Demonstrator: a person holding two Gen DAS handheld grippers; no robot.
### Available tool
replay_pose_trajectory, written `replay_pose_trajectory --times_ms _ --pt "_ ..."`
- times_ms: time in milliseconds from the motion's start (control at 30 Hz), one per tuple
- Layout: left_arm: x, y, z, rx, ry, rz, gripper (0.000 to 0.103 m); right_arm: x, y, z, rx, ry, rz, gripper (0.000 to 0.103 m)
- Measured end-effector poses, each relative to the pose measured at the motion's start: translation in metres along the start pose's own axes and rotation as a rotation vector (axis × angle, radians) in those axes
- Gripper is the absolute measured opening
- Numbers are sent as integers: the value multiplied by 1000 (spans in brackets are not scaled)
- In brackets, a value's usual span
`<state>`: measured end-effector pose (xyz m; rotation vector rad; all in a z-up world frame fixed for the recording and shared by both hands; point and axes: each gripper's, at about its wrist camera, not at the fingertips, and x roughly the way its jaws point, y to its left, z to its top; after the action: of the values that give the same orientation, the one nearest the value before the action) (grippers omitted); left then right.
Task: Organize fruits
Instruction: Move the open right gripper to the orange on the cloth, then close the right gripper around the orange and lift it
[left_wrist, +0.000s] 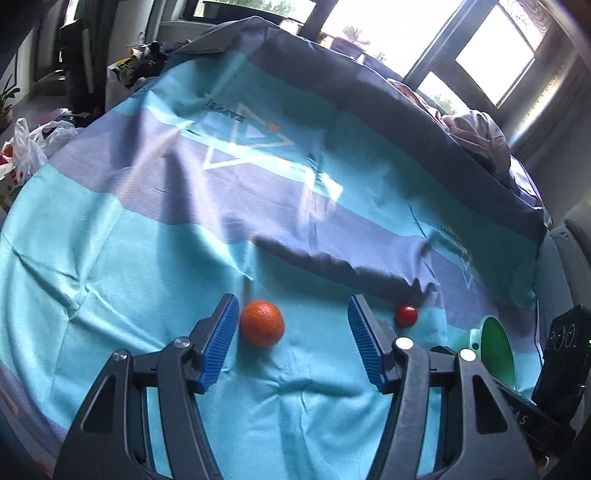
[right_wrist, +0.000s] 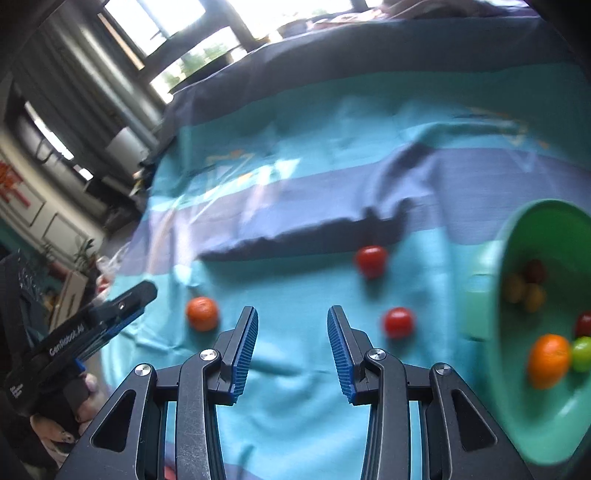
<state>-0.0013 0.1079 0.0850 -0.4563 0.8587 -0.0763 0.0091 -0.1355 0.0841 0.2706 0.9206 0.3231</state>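
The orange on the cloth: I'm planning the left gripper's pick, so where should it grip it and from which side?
Grip the orange across its round middle, coming from above; it sits free on the cloth, beside the open left gripper's left finger.

A bed (left_wrist: 147, 229) fills most of both views, covered with a sheet (left_wrist: 110, 295) in turquoise and lilac bands printed with white triangles; a dark grey band runs along its 12 o'clock edge. Bright windows (left_wrist: 495, 55) with dark frames stand at 1 o'clock in the left view and at 11 o'clock in the right view (right_wrist: 159, 22), overexposed by daylight. Crumpled pinkish bedding (left_wrist: 476, 136) lies at 2 o'clock. A white plastic bag (left_wrist: 26, 147) sits at 9 o'clock, with a potted plant (left_wrist: 7, 99) above it.
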Motion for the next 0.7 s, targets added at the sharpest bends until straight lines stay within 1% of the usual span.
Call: replay_pose_trajectory --times_ms 100,267,300,367,467,533,567,633,700 --pt "-2 11 4 -23 -21 47 62 35 26 4 -26 60 64 40" --pt "1 26 9 -63 -11 59 62 94 56 3 -28 189 154 40" --pt "2 29 10 -67 -6 58 62 103 62 3 -30 205 167 40" --pt "2 32 12 -73 -5 58 62 111 69 4 -35 211 184 40" --pt "2 33 12 -70 -5 62 62 124 68 9 12 211 174 40" --pt "2 32 12 -63 4 62 62 129 69 9 19 218 188 40" --pt "3 31 11 -62 7 62 62 132 71 8 15 234 195 42" --pt "2 30 11 -55 6 58 62 136 73 7 3 240 176 47" --pt "2 27 11 -46 3 55 62 143 76 2 -7 256 149 47"
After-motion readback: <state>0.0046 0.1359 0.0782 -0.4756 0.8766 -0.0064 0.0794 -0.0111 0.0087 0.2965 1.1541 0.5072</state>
